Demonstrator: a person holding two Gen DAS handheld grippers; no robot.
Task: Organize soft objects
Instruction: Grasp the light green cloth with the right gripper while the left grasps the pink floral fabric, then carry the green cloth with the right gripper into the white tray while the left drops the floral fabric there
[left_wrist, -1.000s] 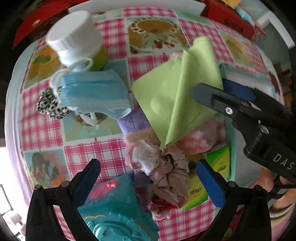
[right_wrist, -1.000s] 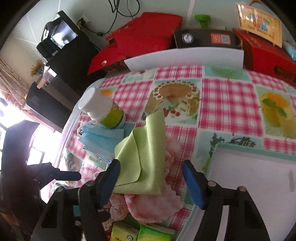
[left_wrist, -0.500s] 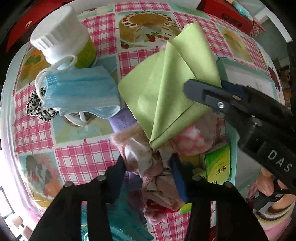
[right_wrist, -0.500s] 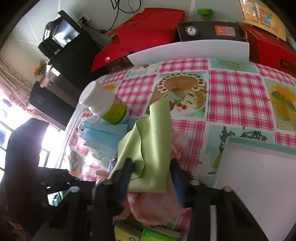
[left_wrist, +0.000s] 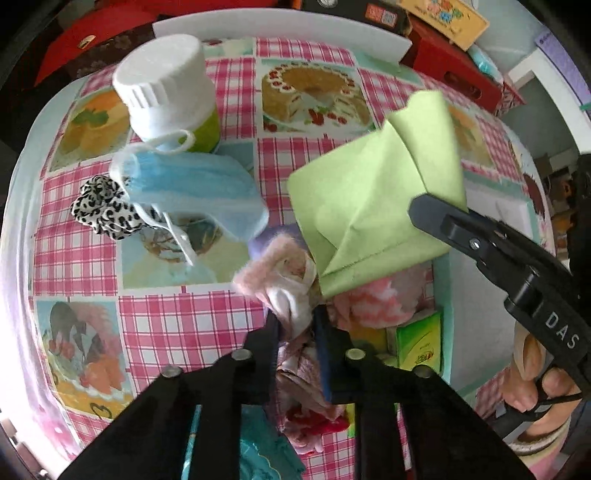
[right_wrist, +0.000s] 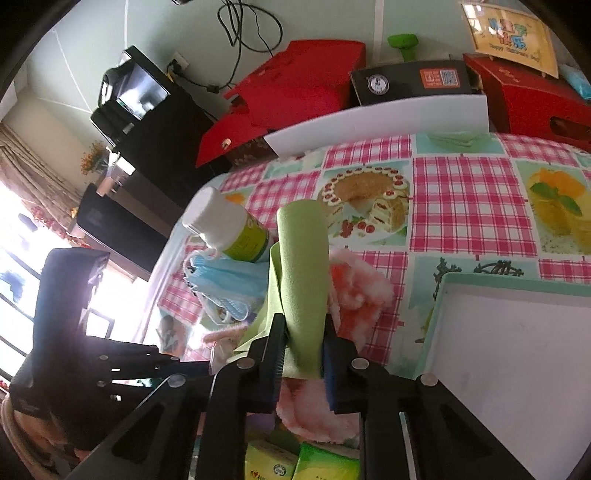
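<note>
**Both jaws closing on cloth over the pink-checked tabletop**

Left to right in the left wrist view: one black-and-white spotted fabric scrunchie (left_wrist: 105, 212) lies beside one pale blue pleated face mask (left_wrist: 192, 188), whose ear loop rests against one white-capped plastic bottle with a green label (left_wrist: 168, 92). At the middle, the left gripper (left_wrist: 295, 326) has its jaws closing, and the crumpled pink and white fuzzy sock (left_wrist: 284, 280) sits pinched between the pads, bulging out above them. Right of it the flat light green microfibre cloth (left_wrist: 369, 206) is lifted off the pink checked tabletop (left_wrist: 177, 325), clamped near its edge by the right gripper's black finger, which reads "DAS". Under the cloth lies a fluffy pink and white towel (left_wrist: 376, 299), and below that two green packets (left_wrist: 419, 339) with writing too small to read.

In the right wrist view the right gripper (right_wrist: 303, 354) is closing its jaws on the green cloth, which stands up folded between the pads. To the right lies one white tray with a teal rim (right_wrist: 443, 291)
</note>
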